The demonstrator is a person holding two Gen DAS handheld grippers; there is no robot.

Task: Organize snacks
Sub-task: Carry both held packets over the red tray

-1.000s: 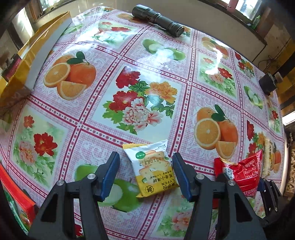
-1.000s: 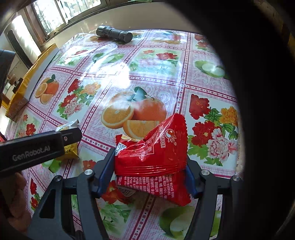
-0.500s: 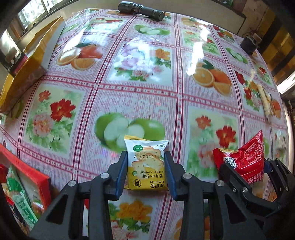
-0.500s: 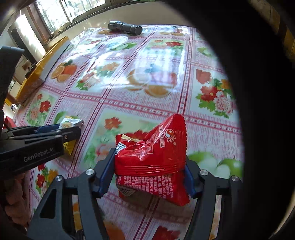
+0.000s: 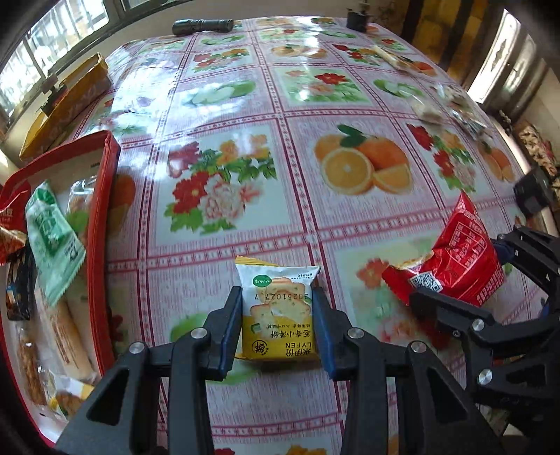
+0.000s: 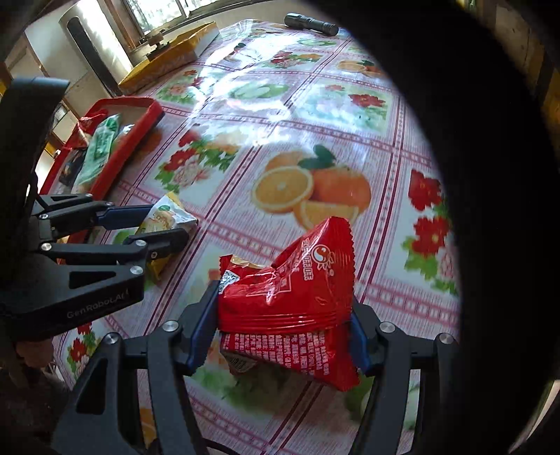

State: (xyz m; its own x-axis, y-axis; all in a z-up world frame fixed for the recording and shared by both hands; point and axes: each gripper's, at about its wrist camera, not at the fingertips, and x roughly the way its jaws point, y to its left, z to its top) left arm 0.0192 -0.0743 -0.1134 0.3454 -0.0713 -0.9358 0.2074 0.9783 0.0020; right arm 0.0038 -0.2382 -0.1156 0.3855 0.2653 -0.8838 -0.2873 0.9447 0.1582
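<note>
Grip's solid both sides: left gripper (image 5: 277,316) pinches the cracker pack (image 5: 278,315), right gripper (image 6: 280,327) squeezes the red bag (image 6: 288,299). Tray (image 5: 105,196) sits off my left fingers, so I'd lift over its rim and release low.

The right gripper (image 6: 280,315) is closed on a crumpled red snack bag (image 6: 297,290), its blue-lined fingers (image 6: 199,332) pressing both sides of the bag above a tablecloth (image 6: 315,115) printed with oranges and flowers. To its left the left gripper (image 6: 150,227) pinches a yellow-and-white cracker packet (image 6: 168,217), just beside a red tray (image 6: 140,129) holding a green packet (image 6: 99,147) and other snacks. Far across the table lie a black flashlight (image 6: 311,23) and a yellow box (image 6: 175,52), and a dark blur covers the right side of the view.
</note>
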